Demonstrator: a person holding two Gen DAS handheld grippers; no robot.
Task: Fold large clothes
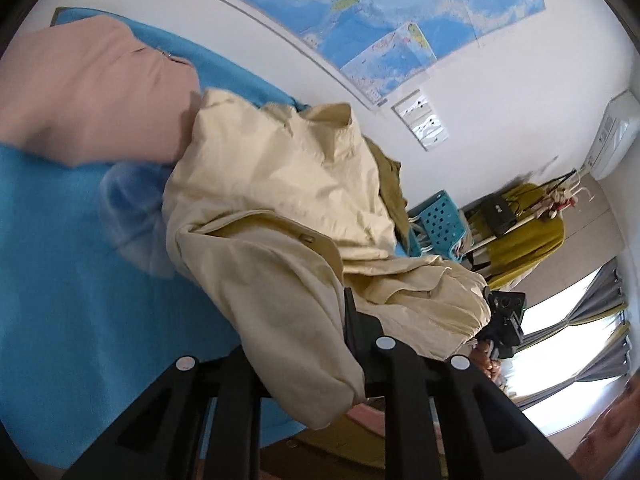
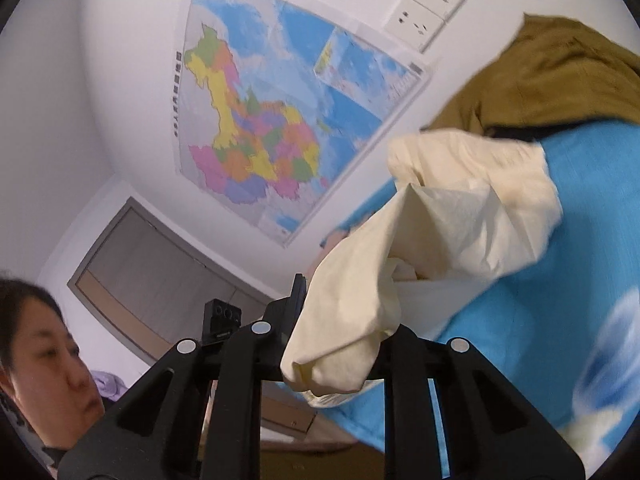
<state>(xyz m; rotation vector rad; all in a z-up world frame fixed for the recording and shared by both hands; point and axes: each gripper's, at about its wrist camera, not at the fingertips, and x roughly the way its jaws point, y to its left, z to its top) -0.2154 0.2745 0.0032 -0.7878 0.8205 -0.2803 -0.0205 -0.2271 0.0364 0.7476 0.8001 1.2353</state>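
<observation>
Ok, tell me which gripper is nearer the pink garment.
Left. The left gripper holds the cream jacket, which lies right beside the pink garment. The right gripper grips the jacket's other end; only a pink sliver shows in its view.

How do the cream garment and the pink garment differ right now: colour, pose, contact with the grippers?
Colour: the cream garment is pale yellow-cream; the pink garment is dusty pink.
Pose: the cream one is bunched and lifted, the pink one lies fairly flat on the blue cover.
Contact: the left gripper and right gripper each pinch cream fabric; neither touches the pink one.
Shared: both are plain and over the blue cover.
</observation>
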